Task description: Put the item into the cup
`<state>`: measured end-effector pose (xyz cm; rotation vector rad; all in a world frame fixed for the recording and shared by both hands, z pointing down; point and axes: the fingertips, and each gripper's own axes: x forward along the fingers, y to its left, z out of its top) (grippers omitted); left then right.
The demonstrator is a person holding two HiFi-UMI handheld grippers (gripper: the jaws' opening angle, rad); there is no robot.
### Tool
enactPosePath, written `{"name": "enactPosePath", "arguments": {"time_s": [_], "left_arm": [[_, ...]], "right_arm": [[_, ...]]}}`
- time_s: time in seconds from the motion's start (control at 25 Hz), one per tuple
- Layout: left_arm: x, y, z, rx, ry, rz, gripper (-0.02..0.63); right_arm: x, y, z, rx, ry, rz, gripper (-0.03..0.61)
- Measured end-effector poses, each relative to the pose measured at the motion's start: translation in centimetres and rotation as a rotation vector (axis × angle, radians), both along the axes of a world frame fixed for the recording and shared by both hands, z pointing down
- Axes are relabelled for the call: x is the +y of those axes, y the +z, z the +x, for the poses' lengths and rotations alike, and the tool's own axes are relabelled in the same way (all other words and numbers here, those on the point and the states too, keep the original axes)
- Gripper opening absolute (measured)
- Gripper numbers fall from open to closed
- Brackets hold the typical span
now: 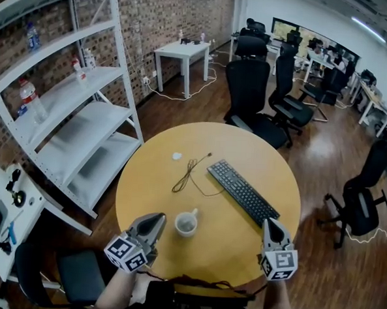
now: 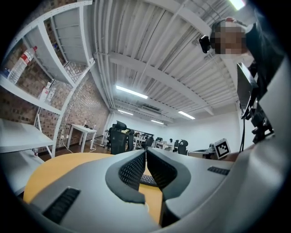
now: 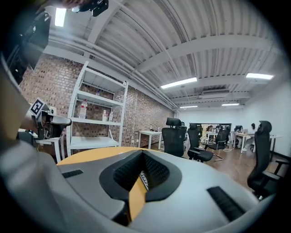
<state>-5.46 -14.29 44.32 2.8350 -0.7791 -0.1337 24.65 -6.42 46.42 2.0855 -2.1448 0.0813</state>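
Head view. Nearest the lens: left tool [image 1: 155, 220] and right tool [image 1: 272, 222], both low over the near edge of the round surface [image 1: 230, 254], tips pointing away from the body. Just right of the left tool: white cup [image 1: 186, 223], upright, handle toward the far side, apparently empty. Well beyond it, near the far left rim: small white item [image 1: 176, 156], lying alone, too small to identify; judged to be the thing for the cup. Between the two: thin dark cable [image 1: 189, 174], loose loops. To the right: black keyboard [image 1: 242, 191], set diagonally.

Left gripper view. Left tool [image 2: 146, 154] closed tip to tip, nothing gripped; only a strip of keyboard [image 2: 146, 180] and surface showing through the lower gap.

Right gripper view. Right tool [image 3: 142, 155] fully closed, nothing gripped; same sliver of keyboard [image 3: 143, 179] behind.

Risks, as judgement:
- Cannot pick anything up while closed; must open before reaching.
- Reaching forward with the left tool: likely to clip the cup, being so near, and tip or shove it.
- Could snag the cable on the way and drag it across the item.
- Small, flat-looking item: may skid off the rim under a poorly centred pinch.
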Motion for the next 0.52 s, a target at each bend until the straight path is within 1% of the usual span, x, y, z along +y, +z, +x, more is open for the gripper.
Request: {"name": "enactPosePath", "arguments": {"time_s": [0.08, 0.32, 0.52], "left_arm": [[0.1, -0.1, -0.4, 0.000, -0.004, 0.006, -0.002], [0.0, -0.4, -1.1, 0.004, -0.017, 0.012, -0.002], [-1.1, -1.1, -0.5, 0.013, -0.006, 0.023, -0.002]], "right_arm": [[-0.2, -0.1, 0.2, -0.022, 0.001, 0.008, 0.008], [-0.2, -0.7, 0.6, -0.034, 0.009, 0.030, 0.008], [-1.1, -1.3, 1.6, -0.025, 0.021, 0.042, 0.008]]}}
